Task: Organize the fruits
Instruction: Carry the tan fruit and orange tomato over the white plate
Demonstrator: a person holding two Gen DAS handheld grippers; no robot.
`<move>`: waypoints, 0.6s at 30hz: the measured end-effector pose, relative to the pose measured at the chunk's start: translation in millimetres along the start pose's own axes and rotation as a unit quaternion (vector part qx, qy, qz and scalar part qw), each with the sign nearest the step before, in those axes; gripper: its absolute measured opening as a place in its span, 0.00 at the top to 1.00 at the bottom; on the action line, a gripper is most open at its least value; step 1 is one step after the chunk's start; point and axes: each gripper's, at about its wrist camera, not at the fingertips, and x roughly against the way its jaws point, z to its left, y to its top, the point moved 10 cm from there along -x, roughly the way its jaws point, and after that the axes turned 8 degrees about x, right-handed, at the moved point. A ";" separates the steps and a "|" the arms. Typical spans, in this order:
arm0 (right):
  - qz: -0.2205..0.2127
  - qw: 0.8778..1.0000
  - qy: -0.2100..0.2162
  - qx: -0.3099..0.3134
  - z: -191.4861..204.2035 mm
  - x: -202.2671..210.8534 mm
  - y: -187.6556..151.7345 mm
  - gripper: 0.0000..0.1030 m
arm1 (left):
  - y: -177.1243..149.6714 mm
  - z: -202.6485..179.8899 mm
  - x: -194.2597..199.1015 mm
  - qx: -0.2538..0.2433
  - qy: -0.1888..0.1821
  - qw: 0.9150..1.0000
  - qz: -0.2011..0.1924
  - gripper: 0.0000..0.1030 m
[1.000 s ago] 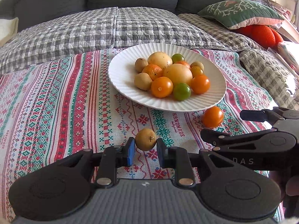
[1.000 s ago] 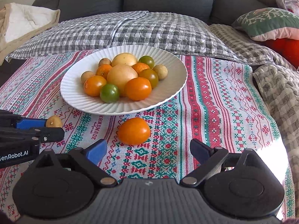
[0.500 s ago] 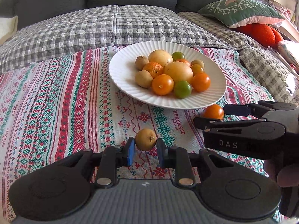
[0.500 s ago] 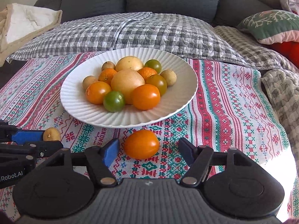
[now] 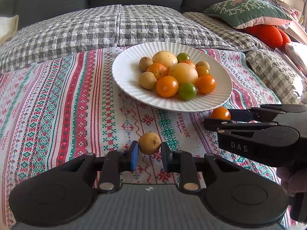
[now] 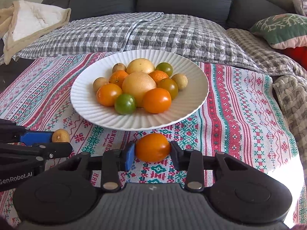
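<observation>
A white ribbed plate [image 5: 126, 76] [image 6: 90, 113] on the striped cloth holds several fruits: orange and green tomatoes, tangerines, small tan fruits and two larger yellow ones. In front of it, my left gripper [image 5: 149, 150] [image 6: 59, 142] is shut on a small tan fruit [image 5: 149, 142] [image 6: 61, 135], just above the cloth. To its right, my right gripper [image 6: 152, 153] [image 5: 220, 117] has its jaws closing, and both pads touch the sides of an orange tomato [image 6: 152, 147] [image 5: 220, 113] by the plate's near rim.
The embroidered red, green and white cloth [image 5: 57, 105] covers the table. Behind it are a grey checked quilt [image 6: 145, 30] and a dark sofa back. A green cushion [image 5: 247, 11] and orange cushion [image 5: 268, 34] sit at the far right, and a beige blanket [image 6: 34, 23] at the far left.
The right gripper's jaws went from wide apart around the orange tomato to closed against its sides, and it edged forward. The left gripper has stayed still, holding the tan fruit.
</observation>
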 end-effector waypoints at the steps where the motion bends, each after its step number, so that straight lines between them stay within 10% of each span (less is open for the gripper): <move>1: 0.001 1.000 0.000 0.001 0.0 0.2 -0.2 0.66 | -0.1 0.0 0.1 0.000 0.000 1.000 0.000 0.99; 18: 0.002 1.000 0.024 -0.018 -8.8 22.4 0.4 0.66 | 7.8 -3.6 10.9 0.001 -0.016 1.000 -0.013 0.99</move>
